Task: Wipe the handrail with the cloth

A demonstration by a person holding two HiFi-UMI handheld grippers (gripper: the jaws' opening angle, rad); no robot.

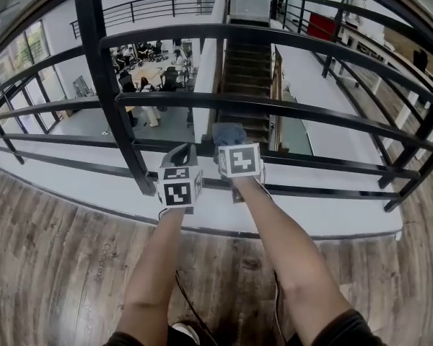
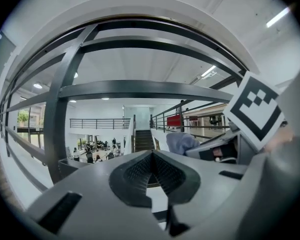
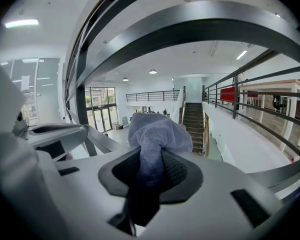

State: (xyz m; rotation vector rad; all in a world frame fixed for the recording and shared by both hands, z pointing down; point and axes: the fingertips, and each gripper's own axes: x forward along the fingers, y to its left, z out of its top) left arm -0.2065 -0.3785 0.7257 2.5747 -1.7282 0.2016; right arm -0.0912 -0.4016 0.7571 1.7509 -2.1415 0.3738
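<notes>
Two grippers are being held just beside the black metal handrail point(image 1: 274, 107), the right gripper's point(image 3: 150, 176) fingers point(image 3: 177, 170) being clamped on a bunched grey-blue cloth point(image 3: 152, 134) and the left gripper's point(image 2: 151, 174) fingers point(image 2: 132, 173) being pressed together empty, so the cloth is probably being exposed to a snag on a bar that could pull it loose.

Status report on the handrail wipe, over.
Left tool shut, empty. Right tool shut on grey-blue cloth. Cloth up at black handrail, contact unclear. Nothing in the way.
</notes>
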